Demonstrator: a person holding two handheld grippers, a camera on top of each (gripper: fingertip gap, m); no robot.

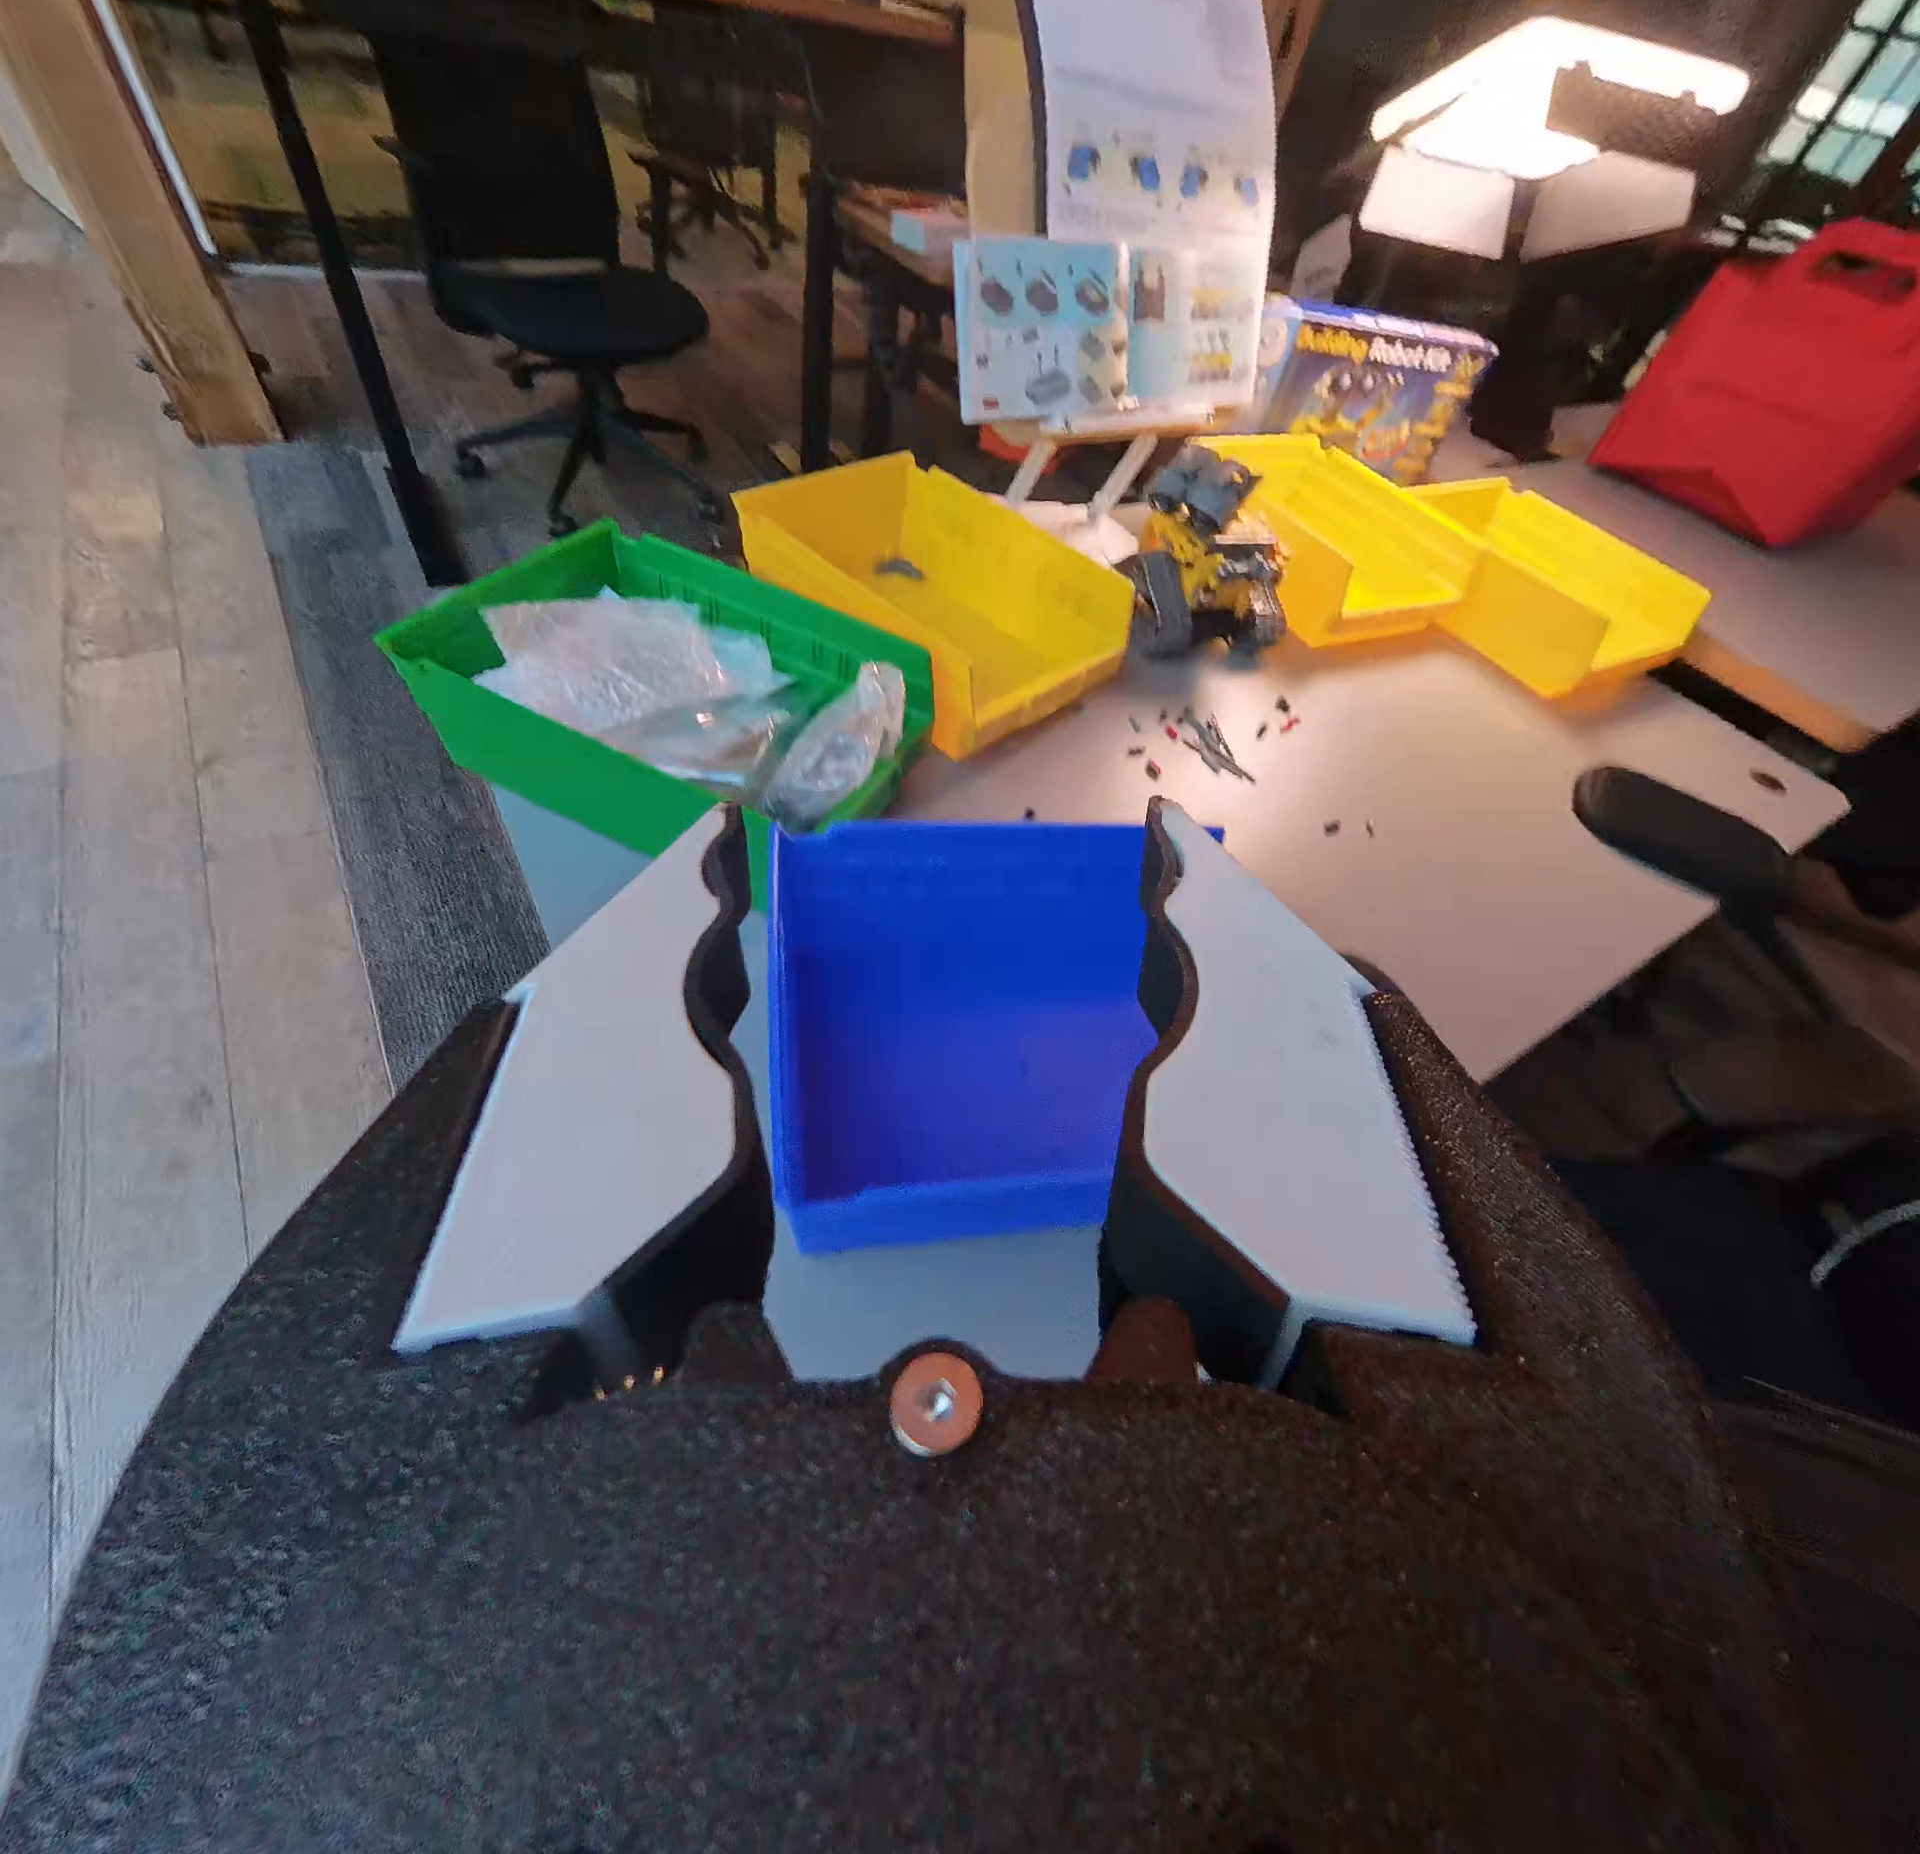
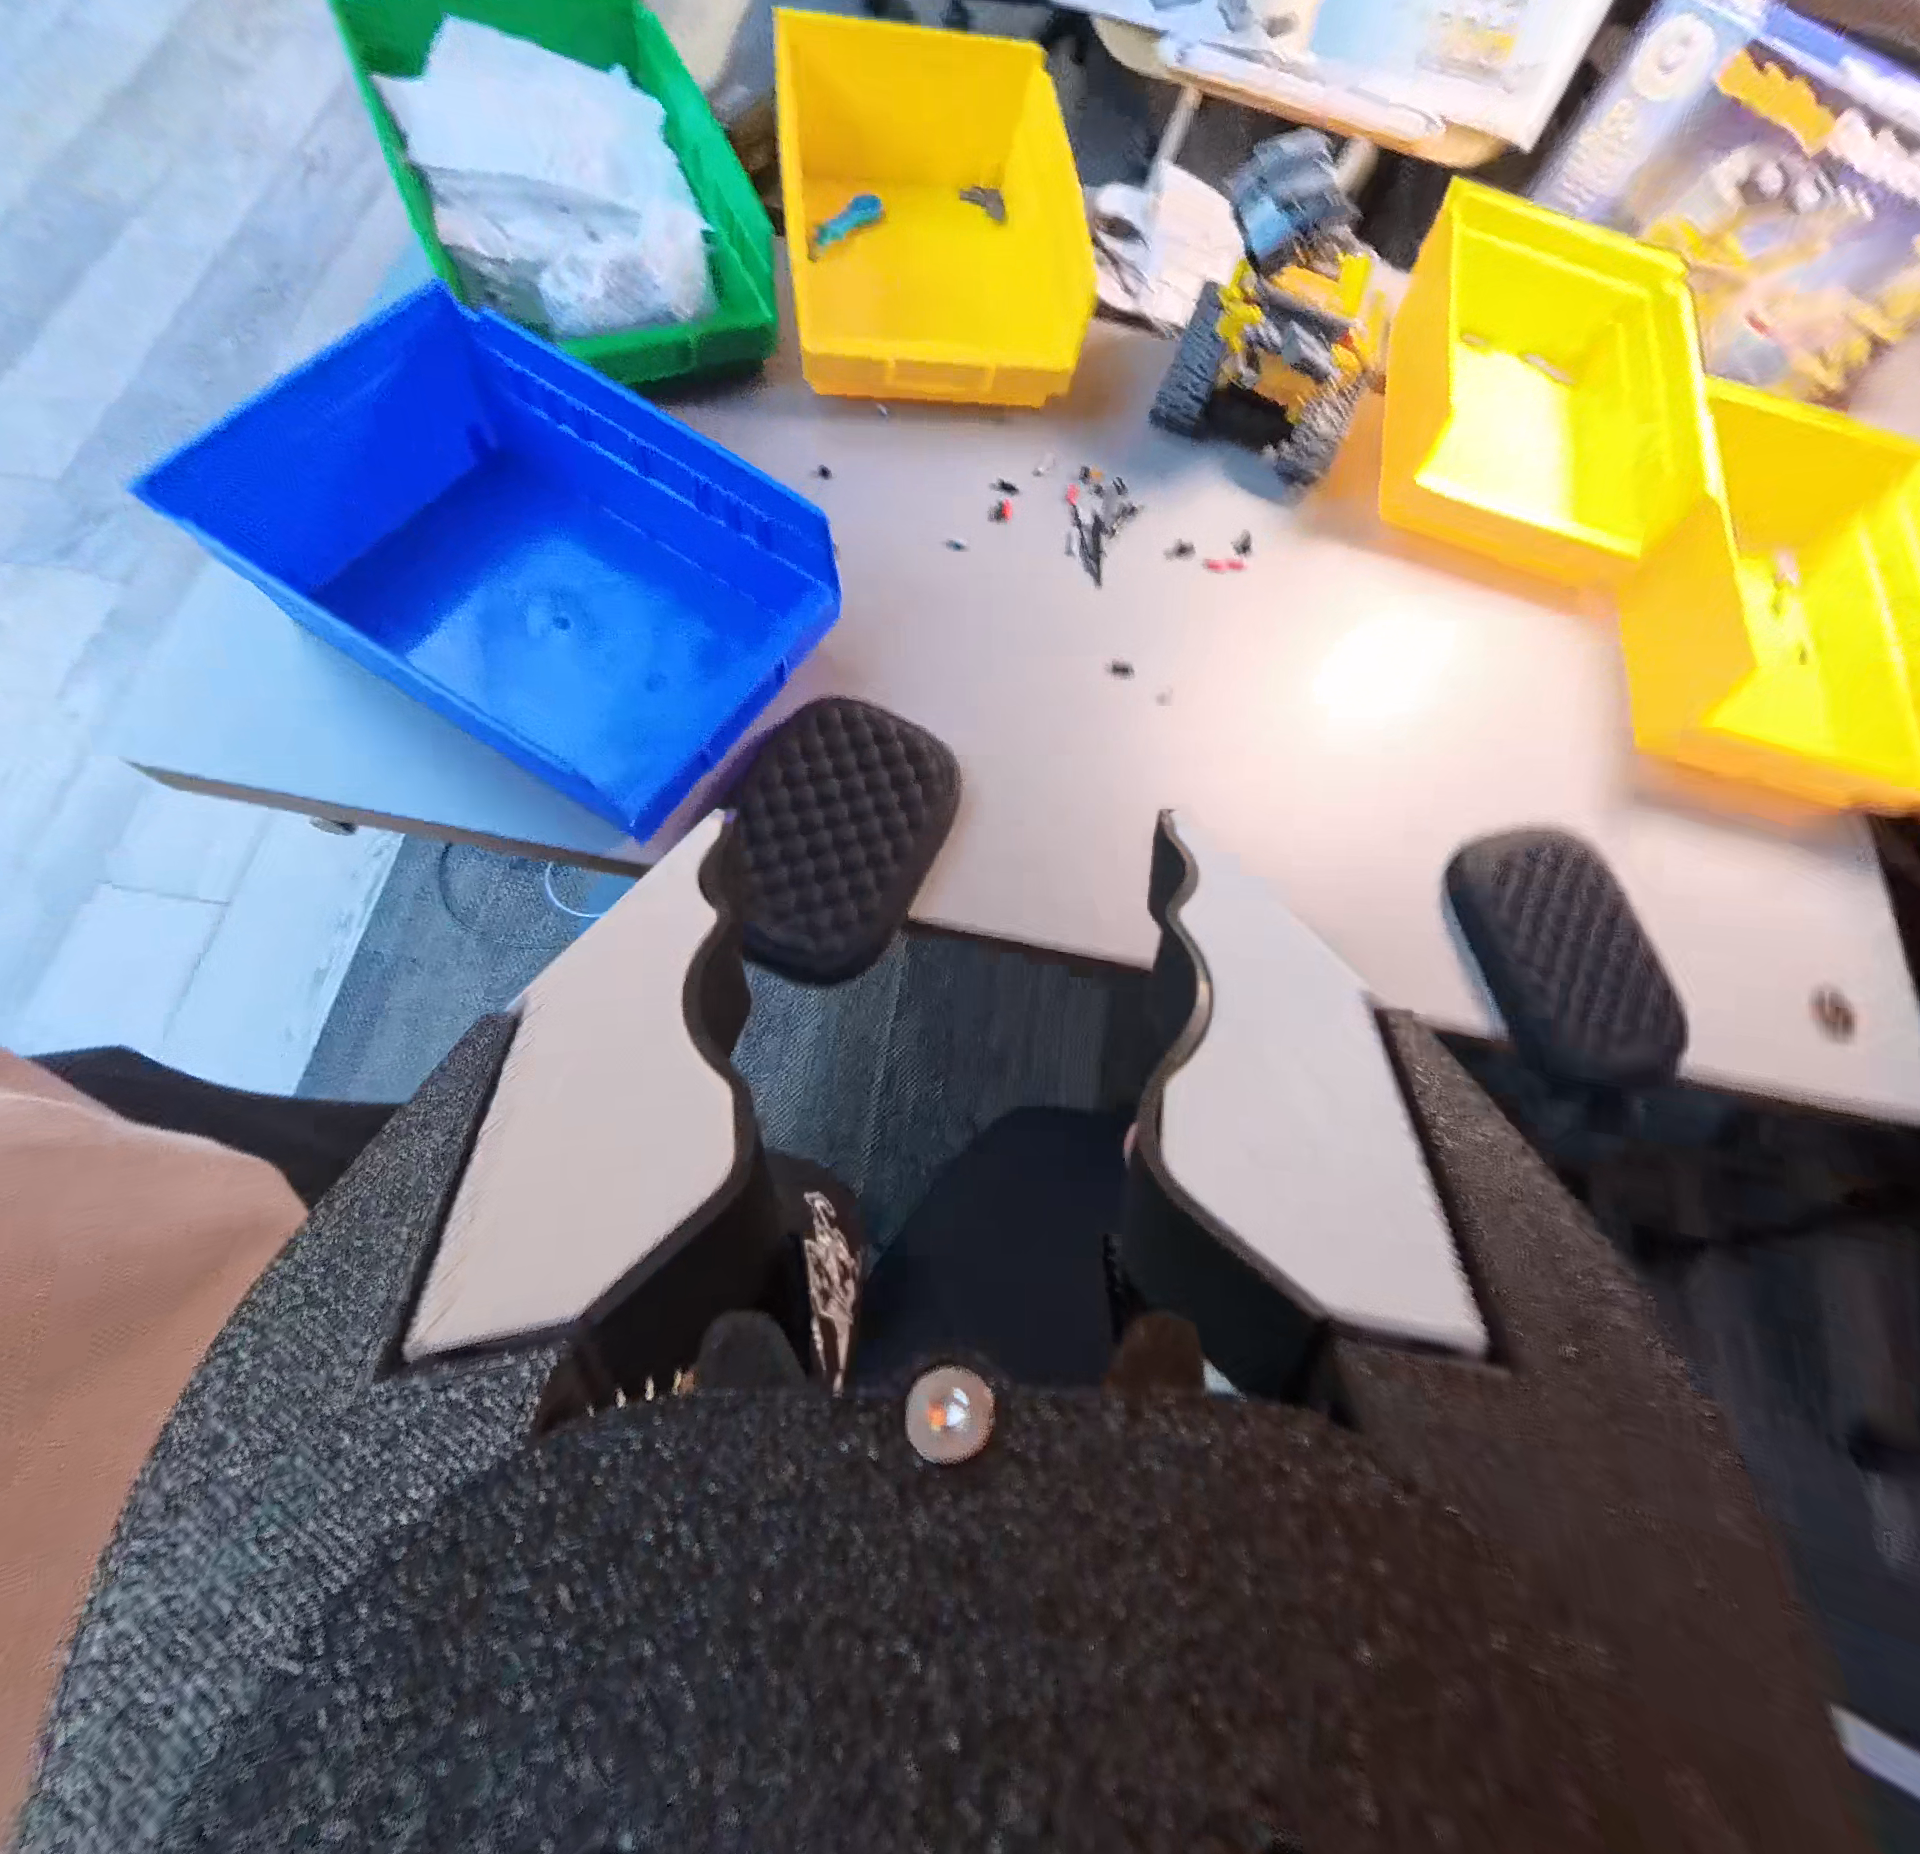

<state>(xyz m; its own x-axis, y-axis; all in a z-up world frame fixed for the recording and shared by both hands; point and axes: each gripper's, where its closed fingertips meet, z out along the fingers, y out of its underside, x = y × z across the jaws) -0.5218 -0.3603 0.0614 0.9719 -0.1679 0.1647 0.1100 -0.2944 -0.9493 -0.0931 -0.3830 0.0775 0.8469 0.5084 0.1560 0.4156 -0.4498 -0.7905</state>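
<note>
My left gripper (image 1: 945,817) is open, and its two fingers straddle an empty blue bin (image 1: 956,1035) that stands at the near left corner of the grey table (image 1: 1351,869). The bin's right side is hidden behind the right finger. In the right wrist view the blue bin (image 2: 499,578) lies to the left. My right gripper (image 2: 943,817) is open and empty, held above the table's near edge (image 2: 1247,765), with a black chair armrest (image 2: 836,848) just beyond its left finger. Small loose toy pieces (image 2: 1091,526) are scattered mid-table.
A green bin (image 2: 675,350) with plastic bags, a yellow bin (image 2: 935,360) and two more yellow bins (image 2: 1538,391) ring the table. A yellow tracked toy robot (image 2: 1278,350), a kit box (image 2: 1766,173), a booklet on a stand (image 1: 1049,329) and a red bag (image 1: 1787,381) stand behind. A second armrest (image 2: 1564,957) is at right.
</note>
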